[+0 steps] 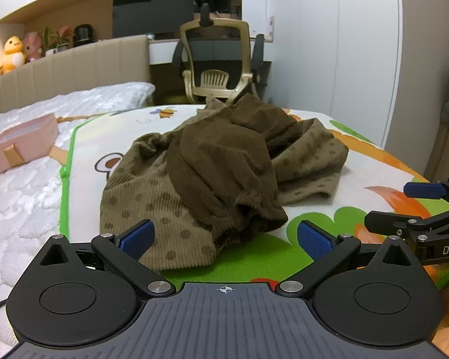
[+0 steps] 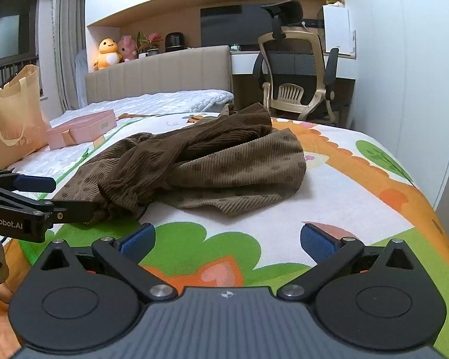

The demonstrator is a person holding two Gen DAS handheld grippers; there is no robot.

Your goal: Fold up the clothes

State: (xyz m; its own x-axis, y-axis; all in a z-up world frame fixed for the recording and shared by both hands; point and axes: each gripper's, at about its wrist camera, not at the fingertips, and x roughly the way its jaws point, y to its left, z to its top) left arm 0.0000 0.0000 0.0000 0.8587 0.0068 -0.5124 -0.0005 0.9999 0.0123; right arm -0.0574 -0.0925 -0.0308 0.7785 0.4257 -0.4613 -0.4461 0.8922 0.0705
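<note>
A crumpled brown corduroy garment point(image 1: 212, 167) with a lighter dotted part lies in a heap on the cartoon-print play mat point(image 1: 359, 167); it also shows in the right wrist view point(image 2: 194, 164). My left gripper point(image 1: 226, 239) is open and empty, its blue pads at the garment's near edge. My right gripper point(image 2: 227, 240) is open and empty over the mat point(image 2: 344, 185), in front of the garment and apart from it. The right gripper shows at the right edge of the left wrist view point(image 1: 419, 206); the left gripper shows at the left of the right wrist view point(image 2: 36, 194).
A pink gift box point(image 1: 18, 146) lies on the white quilted bed point(image 1: 21, 203) to the left. A beige tote bag point(image 2: 12, 119) stands further left. An office chair point(image 1: 218, 62), desk and headboard point(image 2: 158, 71) are behind. White wardrobe doors point(image 2: 410, 74) are on the right.
</note>
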